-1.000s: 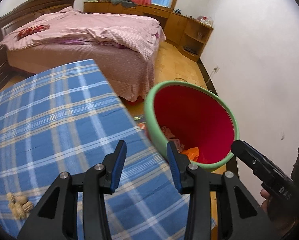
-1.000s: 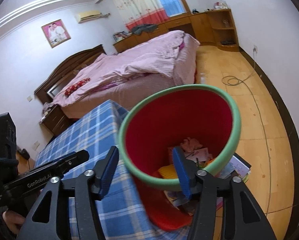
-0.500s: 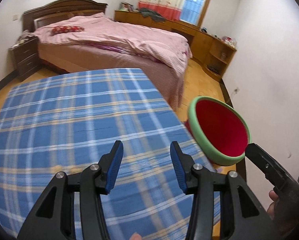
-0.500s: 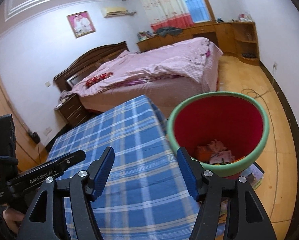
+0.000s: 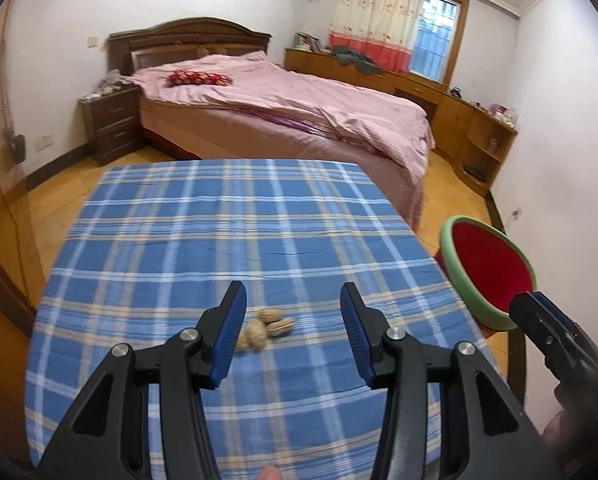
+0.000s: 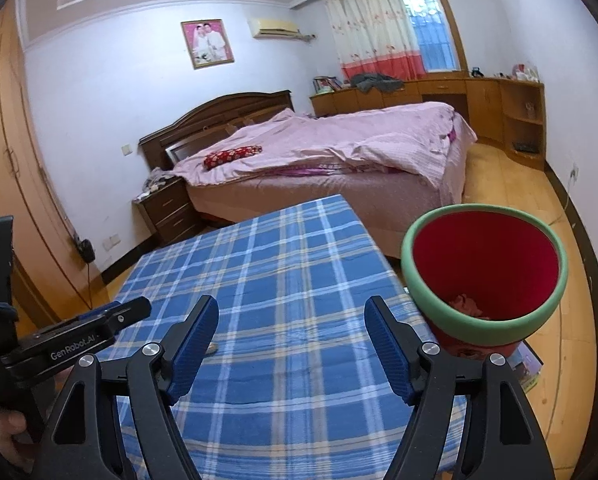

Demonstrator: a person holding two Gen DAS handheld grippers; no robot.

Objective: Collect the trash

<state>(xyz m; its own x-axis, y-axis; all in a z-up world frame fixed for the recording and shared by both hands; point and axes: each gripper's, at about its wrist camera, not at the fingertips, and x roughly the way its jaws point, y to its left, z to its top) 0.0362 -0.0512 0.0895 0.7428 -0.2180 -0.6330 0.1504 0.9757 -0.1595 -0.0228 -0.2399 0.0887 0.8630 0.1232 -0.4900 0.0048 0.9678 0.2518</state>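
Clearly reads "GenRobot.AI" on left claw (image 5: 291,312); both claws wide, just opening, empty; right claw (image 6: 291,334) over blue-plaid worktop (image 5: 219,232); bedroom.

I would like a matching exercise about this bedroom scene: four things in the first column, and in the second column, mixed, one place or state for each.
Things:
1. peanut shells
2. trash bin
3. red pillow
4. left gripper

Places or states:
A. beside the table's right edge, some trash inside
B. on the pink bed, near the headboard
C. open, nothing held
D. in a small heap on the blue checked tablecloth

Pairs: 1-D, 2-A, 3-B, 4-C
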